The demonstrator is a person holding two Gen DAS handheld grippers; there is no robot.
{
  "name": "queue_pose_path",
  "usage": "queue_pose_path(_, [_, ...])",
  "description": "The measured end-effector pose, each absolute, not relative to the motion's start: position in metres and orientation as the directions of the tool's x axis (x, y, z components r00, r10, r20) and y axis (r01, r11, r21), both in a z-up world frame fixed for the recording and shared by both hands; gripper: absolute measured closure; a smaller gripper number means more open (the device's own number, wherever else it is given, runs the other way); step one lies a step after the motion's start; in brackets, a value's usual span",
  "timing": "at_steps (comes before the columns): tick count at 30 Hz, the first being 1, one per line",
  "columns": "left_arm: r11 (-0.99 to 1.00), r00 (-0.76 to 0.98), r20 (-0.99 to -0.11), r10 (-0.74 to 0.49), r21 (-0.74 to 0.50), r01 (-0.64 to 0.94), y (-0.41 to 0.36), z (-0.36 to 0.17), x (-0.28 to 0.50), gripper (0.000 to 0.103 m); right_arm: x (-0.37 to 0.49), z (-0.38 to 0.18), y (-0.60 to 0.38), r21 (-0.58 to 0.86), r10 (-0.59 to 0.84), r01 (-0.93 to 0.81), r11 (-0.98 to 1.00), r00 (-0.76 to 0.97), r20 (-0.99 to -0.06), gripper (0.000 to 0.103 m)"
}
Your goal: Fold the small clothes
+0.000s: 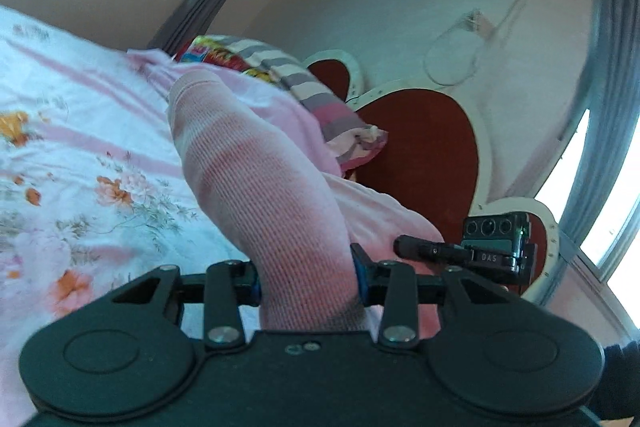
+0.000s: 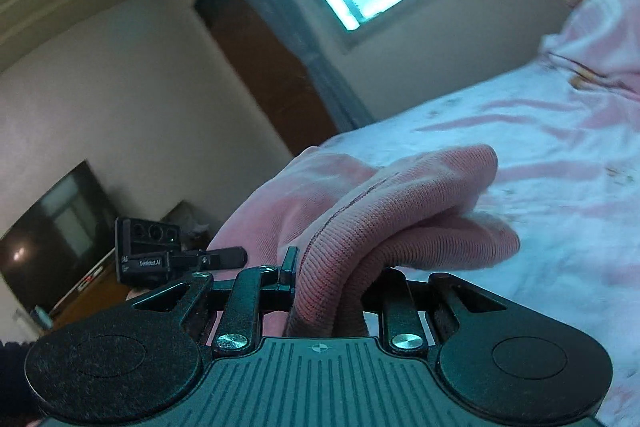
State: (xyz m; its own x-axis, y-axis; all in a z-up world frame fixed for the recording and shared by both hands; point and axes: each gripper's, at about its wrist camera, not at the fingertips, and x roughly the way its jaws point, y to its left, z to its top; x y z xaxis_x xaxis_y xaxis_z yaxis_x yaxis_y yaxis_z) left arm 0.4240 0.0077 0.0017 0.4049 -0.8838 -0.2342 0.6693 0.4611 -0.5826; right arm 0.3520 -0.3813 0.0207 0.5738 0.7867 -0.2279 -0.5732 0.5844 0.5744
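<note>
Over the floral bedsheet (image 1: pixel 80 131), I have both tools clamped on the pink ribbed garment (image 1: pixel 256 179): left tool (image 1: pixel 306 277) pinches one end, right tool (image 2: pixel 328 281) grips a bunched fold, cloth reaching forward.

Home bedroom: floral bedsheet (image 1: pixel 80 131), headboard (image 1: pixel 424 147).

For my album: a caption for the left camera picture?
Left tool clamps a pink ribbed knit sock above the floral bedsheet.

Camera module (image 1: pixel 498 245): "DAS". Same module (image 2: pixel 150 251): possibly "GenRobot.AI".
</note>
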Motion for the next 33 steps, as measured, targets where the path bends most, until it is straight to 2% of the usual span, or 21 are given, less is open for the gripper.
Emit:
queue_pose_path(5, [0.503, 0.452, -0.244, -0.858, -0.577, 0.644, 0.028, 0.014, 0.409, 0.067, 0.345, 0.031, -0.34, 0.595, 0.791, -0.565, 0.572, 0.57, -0.22, 0.082])
queue_pose_path(11, [0.519, 0.473, -0.257, -0.843, -0.62, 0.588, 0.065, -0.015, 0.418, 0.067, 0.379, 0.0, -0.309, 0.655, 0.816, -0.539, 0.529, 0.534, -0.22, 0.082])
queue_pose_path(16, [0.57, 0.483, -0.343, -0.806, -0.669, 0.476, 0.086, -0.078, 0.441, 0.066, 0.416, -0.067, -0.287, 0.717, 0.815, -0.446, 0.535, 0.494, -0.301, 0.082])
queue_pose_path(20, [0.606, 0.438, -0.451, -0.777, -0.725, 0.328, 0.096, -0.142, 0.455, 0.064, 0.45, -0.144, -0.278, 0.792, 0.787, -0.231, 0.565, 0.438, -0.434, 0.08])
queue_pose_path(21, [0.58, 0.443, -0.423, -0.79, -0.751, 0.317, 0.102, -0.149, 0.451, 0.061, 0.451, -0.156, -0.283, 0.816, 0.785, -0.176, 0.551, 0.442, -0.435, 0.069])
queue_pose_path(22, [0.56, 0.45, -0.406, -0.796, -0.777, 0.289, 0.108, -0.149, 0.448, 0.061, 0.448, -0.161, -0.292, 0.84, 0.796, -0.164, 0.517, 0.453, -0.401, 0.065])
queue_pose_path(23, [0.546, 0.45, -0.397, -0.8, -0.793, 0.27, 0.113, -0.147, 0.444, 0.054, 0.444, -0.159, -0.299, 0.845, 0.796, -0.167, 0.508, 0.467, -0.386, 0.056])
queue_pose_path(24, [0.529, 0.443, -0.383, -0.81, -0.804, 0.272, 0.117, -0.143, 0.437, 0.039, 0.435, -0.156, -0.307, 0.846, 0.789, -0.167, 0.507, 0.484, -0.378, 0.043])
queue_pose_path(26, [0.522, 0.421, -0.382, -0.823, -0.8, 0.294, 0.122, -0.135, 0.416, 0.028, 0.414, -0.152, -0.323, 0.85, 0.804, -0.196, 0.489, 0.48, -0.351, 0.035])
queue_pose_path(31, [0.599, 0.383, -0.475, -0.792, -0.726, 0.338, 0.104, -0.129, 0.386, 0.031, 0.393, -0.155, -0.319, 0.832, 0.815, -0.213, 0.512, 0.425, -0.394, 0.035])
queue_pose_path(32, [0.6, 0.381, -0.48, -0.79, -0.73, 0.326, 0.101, -0.13, 0.385, 0.038, 0.394, -0.155, -0.314, 0.823, 0.805, -0.209, 0.529, 0.43, -0.409, 0.035])
queue_pose_path(33, [0.592, 0.36, -0.485, -0.797, -0.745, 0.307, 0.097, -0.131, 0.385, 0.058, 0.392, -0.154, -0.31, 0.822, 0.805, -0.203, 0.531, 0.423, -0.416, 0.036])
